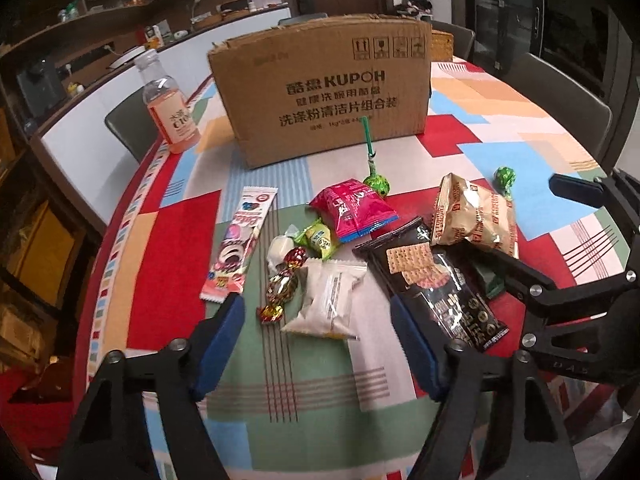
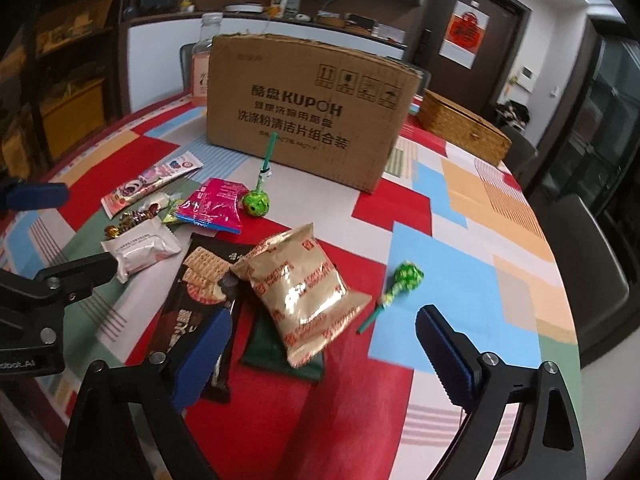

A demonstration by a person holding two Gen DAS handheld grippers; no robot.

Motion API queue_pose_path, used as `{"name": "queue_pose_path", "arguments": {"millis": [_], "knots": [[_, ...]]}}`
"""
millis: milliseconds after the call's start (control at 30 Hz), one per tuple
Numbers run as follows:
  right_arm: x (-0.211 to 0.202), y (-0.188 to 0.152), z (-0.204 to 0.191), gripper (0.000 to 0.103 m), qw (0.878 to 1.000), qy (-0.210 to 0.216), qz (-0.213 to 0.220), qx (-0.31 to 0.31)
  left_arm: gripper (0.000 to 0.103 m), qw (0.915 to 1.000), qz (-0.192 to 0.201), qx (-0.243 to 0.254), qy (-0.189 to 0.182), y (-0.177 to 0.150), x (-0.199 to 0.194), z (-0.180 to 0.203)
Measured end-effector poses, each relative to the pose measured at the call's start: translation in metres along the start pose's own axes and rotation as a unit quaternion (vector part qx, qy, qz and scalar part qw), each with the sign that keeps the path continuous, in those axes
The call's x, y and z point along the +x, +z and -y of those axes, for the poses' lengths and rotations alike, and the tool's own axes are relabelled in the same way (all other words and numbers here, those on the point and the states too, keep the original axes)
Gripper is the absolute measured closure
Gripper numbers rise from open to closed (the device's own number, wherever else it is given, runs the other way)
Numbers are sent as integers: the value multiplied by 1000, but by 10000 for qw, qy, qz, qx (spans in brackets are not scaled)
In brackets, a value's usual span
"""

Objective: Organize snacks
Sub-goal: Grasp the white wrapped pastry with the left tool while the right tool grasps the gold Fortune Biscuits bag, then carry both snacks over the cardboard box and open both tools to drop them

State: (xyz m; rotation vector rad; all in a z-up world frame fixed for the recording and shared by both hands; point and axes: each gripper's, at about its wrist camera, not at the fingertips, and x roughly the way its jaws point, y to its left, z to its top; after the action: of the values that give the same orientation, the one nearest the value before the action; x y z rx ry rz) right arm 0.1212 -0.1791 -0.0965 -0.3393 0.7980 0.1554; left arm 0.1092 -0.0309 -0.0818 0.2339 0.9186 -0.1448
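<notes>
Snacks (image 1: 344, 216) lie between both open, empty jaws; only the right view shows the wicker basket (image 2: 464, 128).

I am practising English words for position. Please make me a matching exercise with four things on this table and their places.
Things:
1. drink bottle
2. wicker basket
3. dark green packet
4. cardboard box

Places:
A. under the gold snack bag
B. right of the box
C. behind the snacks
D. left of the box, near the table edge

Pairs: 1-D, 2-B, 3-A, 4-C
</notes>
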Motion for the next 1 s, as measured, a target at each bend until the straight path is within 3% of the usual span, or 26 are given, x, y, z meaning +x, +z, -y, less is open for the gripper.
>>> {"name": "queue_pose_path", "arguments": {"millis": [467,633,1000], "knots": [[36,15,-6,33,9984,426,-239,-275,59,9970,-538,-78,-556,9,45,-3],[43,19,-8,47,9974,559,-368,-281,66,9940,-712,-236,-798,9,54,-7],[35,20,-8,59,9965,700,-458,81,72,9907,-719,-413,-1074,6,49,-11]]}}
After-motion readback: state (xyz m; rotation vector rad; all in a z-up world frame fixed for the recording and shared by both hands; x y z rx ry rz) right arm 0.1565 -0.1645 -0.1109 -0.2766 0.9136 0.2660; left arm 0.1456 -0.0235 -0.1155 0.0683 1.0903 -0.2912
